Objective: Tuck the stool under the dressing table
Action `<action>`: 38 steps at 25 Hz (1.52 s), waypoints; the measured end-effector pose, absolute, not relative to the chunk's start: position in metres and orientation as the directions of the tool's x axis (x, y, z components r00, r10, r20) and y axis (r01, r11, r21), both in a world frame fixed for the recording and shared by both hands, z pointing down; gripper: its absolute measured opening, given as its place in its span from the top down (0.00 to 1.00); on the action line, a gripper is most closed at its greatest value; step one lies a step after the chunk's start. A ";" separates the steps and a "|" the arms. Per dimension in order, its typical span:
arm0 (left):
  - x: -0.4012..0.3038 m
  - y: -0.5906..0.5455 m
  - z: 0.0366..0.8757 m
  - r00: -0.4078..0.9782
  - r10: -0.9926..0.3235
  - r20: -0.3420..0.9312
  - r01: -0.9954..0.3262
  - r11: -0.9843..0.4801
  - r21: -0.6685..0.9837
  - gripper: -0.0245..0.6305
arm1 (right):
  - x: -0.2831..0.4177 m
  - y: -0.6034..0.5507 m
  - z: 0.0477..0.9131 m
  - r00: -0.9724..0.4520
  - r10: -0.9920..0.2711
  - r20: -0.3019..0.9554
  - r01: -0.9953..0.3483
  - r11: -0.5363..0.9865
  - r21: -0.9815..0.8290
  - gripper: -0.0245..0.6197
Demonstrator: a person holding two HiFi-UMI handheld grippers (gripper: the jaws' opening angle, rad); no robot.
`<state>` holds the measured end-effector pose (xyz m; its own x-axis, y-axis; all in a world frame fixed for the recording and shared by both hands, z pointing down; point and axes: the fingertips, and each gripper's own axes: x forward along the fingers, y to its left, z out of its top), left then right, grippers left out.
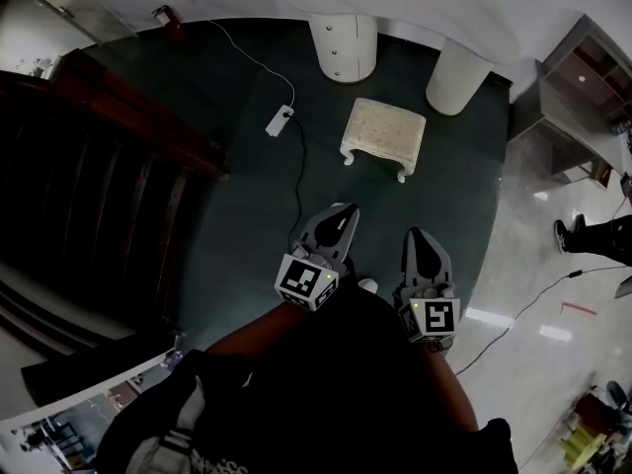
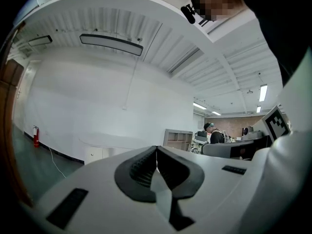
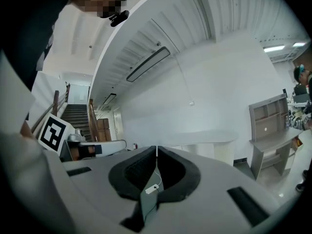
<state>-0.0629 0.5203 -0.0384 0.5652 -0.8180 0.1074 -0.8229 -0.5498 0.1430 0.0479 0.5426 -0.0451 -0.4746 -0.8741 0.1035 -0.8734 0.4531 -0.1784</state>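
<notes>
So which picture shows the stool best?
The head view: the whole stool shows from above, seat and legs, standing on the carpet. Neither gripper view shows it at all.

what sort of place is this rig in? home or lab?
Probably a staged bedroom corner inside an open office or lab. A cream cushioned stool on dark green carpet faces a white dressing table. Beyond are a grey open shelving unit, strip ceiling lights and a person.
</notes>
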 end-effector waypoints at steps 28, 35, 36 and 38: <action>-0.201 0.236 0.010 0.585 -0.789 0.186 -0.805 -0.537 0.252 0.94 | 0.018 0.276 0.005 -0.235 -0.904 0.358 -0.968 0.186 -0.167 0.90; -0.191 0.207 0.037 0.598 -0.764 0.242 -0.799 -0.545 0.254 0.94 | 0.038 0.243 0.036 -0.244 -0.894 0.377 -0.967 0.192 -0.169 0.90; -0.187 0.205 0.040 0.605 -0.756 0.248 -0.794 -0.554 0.251 0.94 | 0.042 0.238 0.040 -0.247 -0.893 0.376 -0.966 0.197 -0.167 0.90; -0.179 0.196 0.049 0.616 -0.745 0.256 -0.787 -0.571 0.232 0.94 | 0.054 0.224 0.050 -0.246 -0.893 0.377 -0.965 0.188 -0.184 0.90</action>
